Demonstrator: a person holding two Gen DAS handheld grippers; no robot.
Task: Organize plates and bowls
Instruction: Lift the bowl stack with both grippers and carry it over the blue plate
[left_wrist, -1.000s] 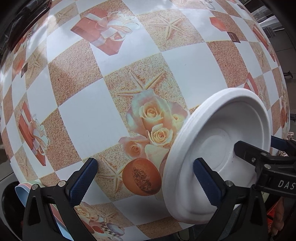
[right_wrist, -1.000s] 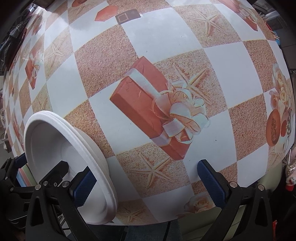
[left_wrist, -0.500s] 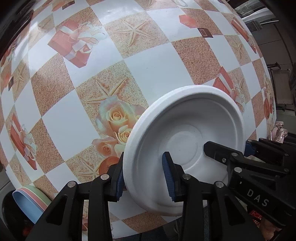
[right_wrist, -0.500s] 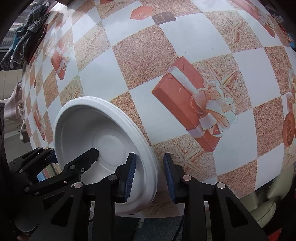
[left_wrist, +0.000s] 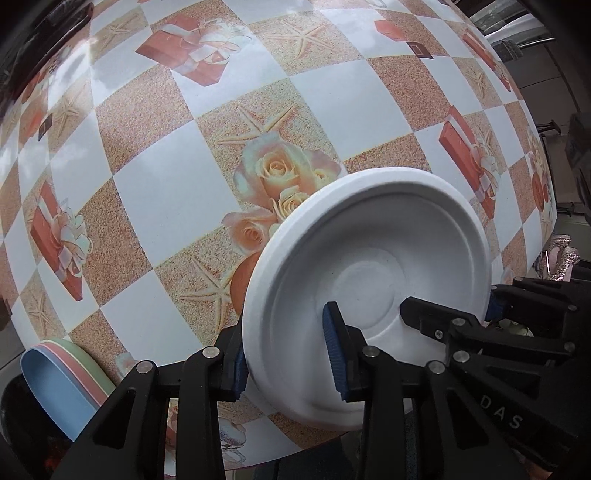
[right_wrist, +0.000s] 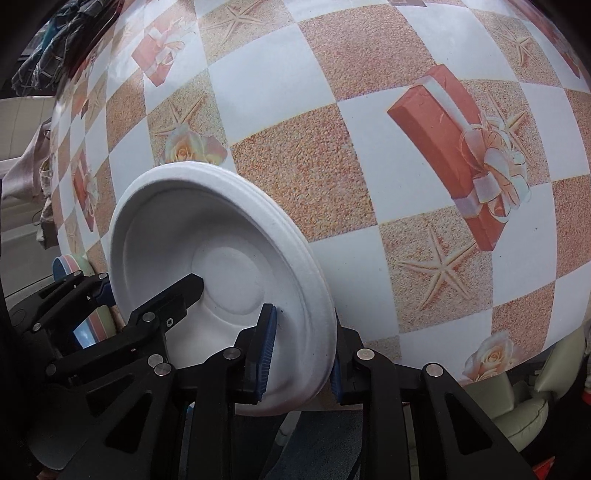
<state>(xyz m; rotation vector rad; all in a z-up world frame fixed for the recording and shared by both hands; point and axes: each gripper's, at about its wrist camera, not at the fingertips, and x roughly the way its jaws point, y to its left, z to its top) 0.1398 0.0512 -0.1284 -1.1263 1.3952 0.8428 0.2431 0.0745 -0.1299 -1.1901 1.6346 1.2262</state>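
A stack of white plates (left_wrist: 369, 258) is held by both grippers above the near edge of the patterned table. My left gripper (left_wrist: 288, 358) is shut on the stack's left rim, one blue pad inside the dish and one outside. My right gripper (right_wrist: 301, 350) is shut on the right rim of the same stack (right_wrist: 207, 251). Each gripper shows in the other's view, the right one (left_wrist: 480, 325) and the left one (right_wrist: 147, 306). The stacked rims show as layered edges in the right wrist view.
The table (left_wrist: 166, 184) has a checked cloth with roses, starfish and gift boxes. A stack of pastel plates, blue, pink and green (left_wrist: 62, 380), sits at the near left corner and also shows in the right wrist view (right_wrist: 66, 264). A cushioned seat (right_wrist: 532, 398) is below the table's right edge.
Both grippers have shut on opposite rims of the white plate stack. The stack now sits a little more upright and centred between them.
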